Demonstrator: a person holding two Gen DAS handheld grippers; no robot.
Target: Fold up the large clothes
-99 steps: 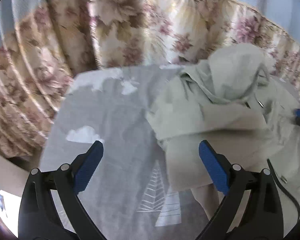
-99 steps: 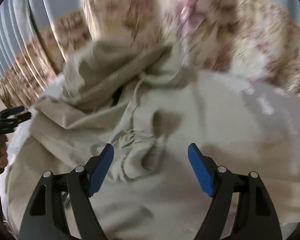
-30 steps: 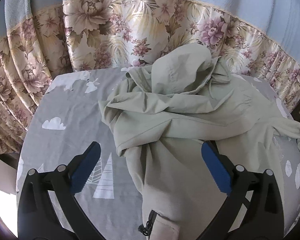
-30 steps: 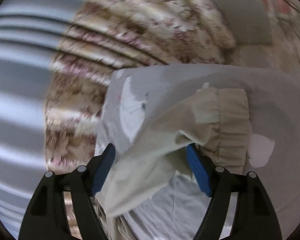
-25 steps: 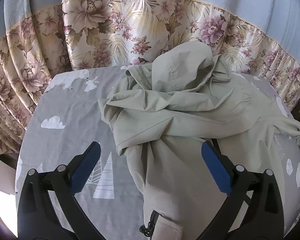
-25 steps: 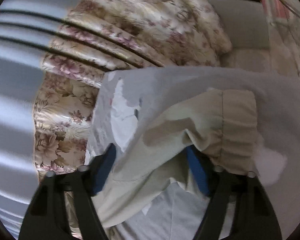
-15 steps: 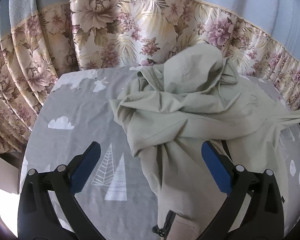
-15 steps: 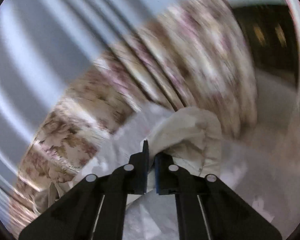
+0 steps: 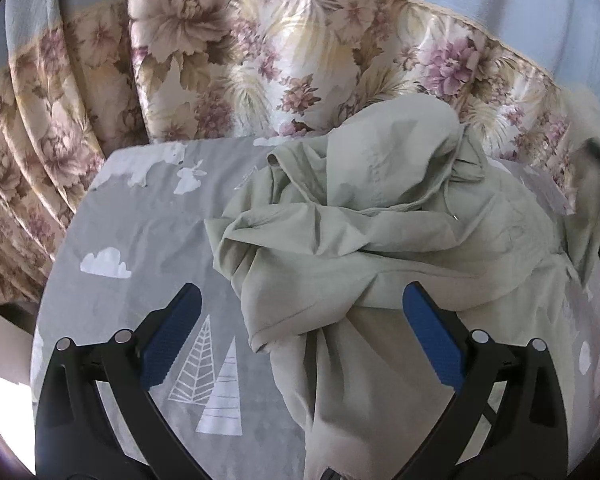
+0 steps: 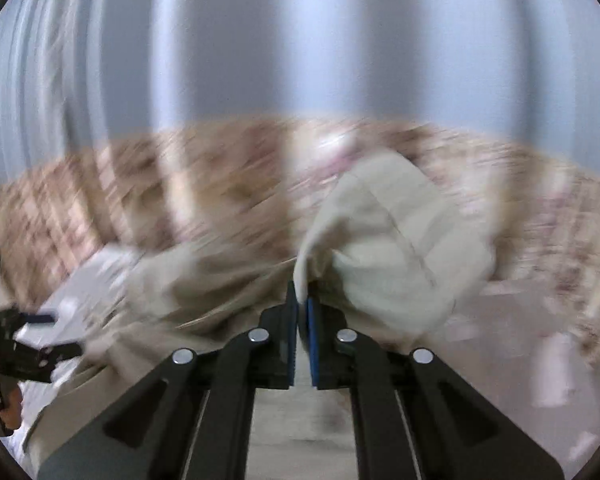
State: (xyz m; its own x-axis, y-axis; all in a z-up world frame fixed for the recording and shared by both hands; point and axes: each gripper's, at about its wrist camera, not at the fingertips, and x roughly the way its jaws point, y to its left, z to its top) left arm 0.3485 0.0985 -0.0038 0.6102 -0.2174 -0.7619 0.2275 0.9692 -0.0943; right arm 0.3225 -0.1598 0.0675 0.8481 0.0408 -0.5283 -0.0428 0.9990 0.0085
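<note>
A pale green hooded jacket lies crumpled on a grey patterned sheet. Its hood bunches at the far side and its body runs down to the near edge. My left gripper is open and empty, hovering over the jacket's near left fold. My right gripper is shut on the jacket's sleeve cuff and holds it lifted. The right wrist view is motion-blurred. The lifted sleeve shows at the right edge of the left wrist view.
Floral curtains with blue fabric above hang close behind the sheet's far edge. The sheet drops off at the left edge. The left gripper shows at the left of the right wrist view.
My right gripper closed on the sleeve cuff and swung it up and across. The jacket's right side is pulled up and taut. The left gripper stayed open and barely shifted.
</note>
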